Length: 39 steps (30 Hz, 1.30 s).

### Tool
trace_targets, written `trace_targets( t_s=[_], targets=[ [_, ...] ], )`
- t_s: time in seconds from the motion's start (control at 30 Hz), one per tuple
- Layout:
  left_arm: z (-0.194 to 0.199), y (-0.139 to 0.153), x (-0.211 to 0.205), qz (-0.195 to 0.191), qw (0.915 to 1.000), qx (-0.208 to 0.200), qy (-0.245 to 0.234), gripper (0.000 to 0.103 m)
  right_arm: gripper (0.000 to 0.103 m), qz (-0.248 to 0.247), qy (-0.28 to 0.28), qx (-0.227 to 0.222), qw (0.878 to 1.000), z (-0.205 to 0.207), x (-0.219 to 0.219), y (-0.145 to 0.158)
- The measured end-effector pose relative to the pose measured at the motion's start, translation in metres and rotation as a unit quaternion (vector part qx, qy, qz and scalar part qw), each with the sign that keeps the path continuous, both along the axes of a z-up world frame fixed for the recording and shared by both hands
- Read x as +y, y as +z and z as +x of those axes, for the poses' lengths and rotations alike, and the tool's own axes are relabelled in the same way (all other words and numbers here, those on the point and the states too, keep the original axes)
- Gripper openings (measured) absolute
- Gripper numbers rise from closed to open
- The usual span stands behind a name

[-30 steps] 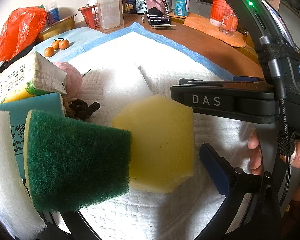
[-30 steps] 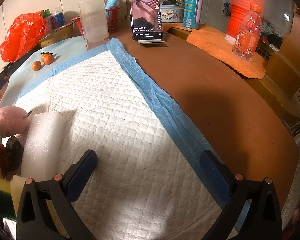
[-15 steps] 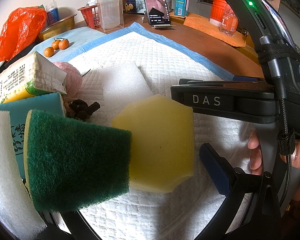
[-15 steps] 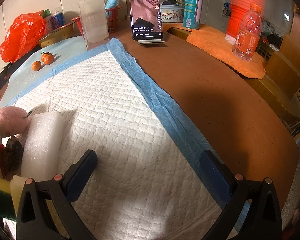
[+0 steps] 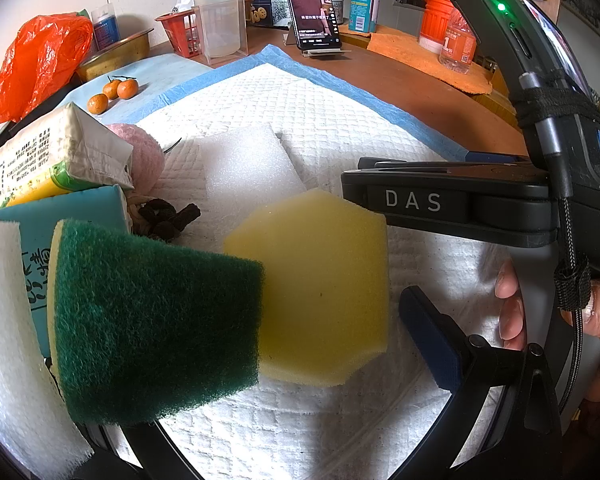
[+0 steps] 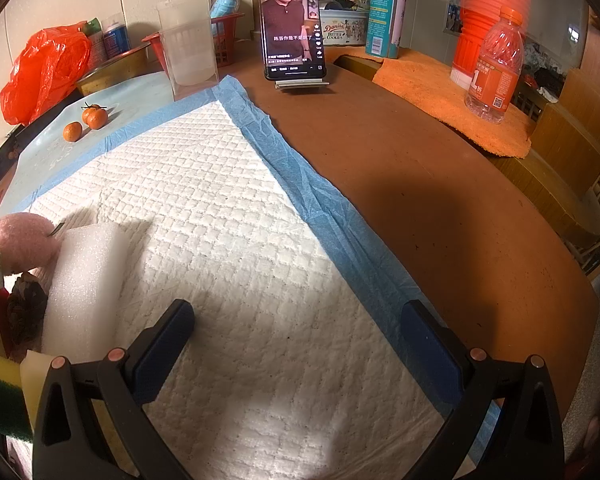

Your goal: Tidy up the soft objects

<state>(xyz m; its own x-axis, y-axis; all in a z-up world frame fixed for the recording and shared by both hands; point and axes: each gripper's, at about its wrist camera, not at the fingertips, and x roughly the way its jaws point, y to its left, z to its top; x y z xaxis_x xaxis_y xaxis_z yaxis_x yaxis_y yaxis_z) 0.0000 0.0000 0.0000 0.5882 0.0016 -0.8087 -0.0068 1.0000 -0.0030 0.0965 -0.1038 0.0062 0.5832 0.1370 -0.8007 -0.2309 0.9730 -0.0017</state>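
Note:
In the left wrist view a green-topped scouring sponge [image 5: 156,324] lies over my left finger, with a yellow hexagonal sponge [image 5: 324,288] between the fingers on the white quilted pad [image 5: 340,132]. My left gripper [image 5: 300,340] is open around them, its right fingertip [image 5: 428,332] clear of the sponge. A white foam block [image 5: 244,168], a pink puff [image 5: 144,156] and a dark scrunchie [image 5: 168,216] lie behind. My right gripper [image 6: 296,348] is open and empty over the pad; the foam block [image 6: 84,284] and pink puff [image 6: 16,236] are to its left.
Tissue packs [image 5: 48,164] and a white sponge [image 5: 8,344] sit at the left. Small oranges [image 6: 88,120], a red bag [image 6: 44,68], a clear container [image 6: 188,48], a phone on a stand [image 6: 292,28], an orange bottle [image 6: 496,68] and an orange cloth [image 6: 440,96] line the back.

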Motion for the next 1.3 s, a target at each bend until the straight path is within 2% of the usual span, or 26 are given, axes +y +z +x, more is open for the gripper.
trace_targets(
  t_s=[0.73, 0.87, 1.0, 1.1, 1.3],
  targets=[
    [0.0, 0.001, 0.0, -0.003, 0.9999, 0.008, -0.009, 0.103, 0.103, 0.0, 0.0, 0.0, 1.0, 0.0, 0.0, 0.0],
    [-0.004, 0.018, 0.013, -0.055, 0.9984, 0.007, -0.016, 0.103, 0.103, 0.0, 0.0, 0.0, 1.0, 0.0, 0.0, 0.0],
    [0.002, 0.037, 0.048, -0.061, 0.9971, -0.005, 0.047, 0.103, 0.103, 0.0, 0.0, 0.0, 1.0, 0.0, 0.0, 0.0],
    [-0.006, 0.052, 0.08, -0.095, 0.9909, -0.017, 0.094, 0.103, 0.103, 0.0, 0.0, 0.0, 1.0, 0.0, 0.0, 0.0],
    [-0.055, 0.094, 0.1, -0.154, 0.9783, -0.068, 0.122, 0.103, 0.103, 0.0, 0.0, 0.0, 1.0, 0.0, 0.0, 0.0]
  ],
)
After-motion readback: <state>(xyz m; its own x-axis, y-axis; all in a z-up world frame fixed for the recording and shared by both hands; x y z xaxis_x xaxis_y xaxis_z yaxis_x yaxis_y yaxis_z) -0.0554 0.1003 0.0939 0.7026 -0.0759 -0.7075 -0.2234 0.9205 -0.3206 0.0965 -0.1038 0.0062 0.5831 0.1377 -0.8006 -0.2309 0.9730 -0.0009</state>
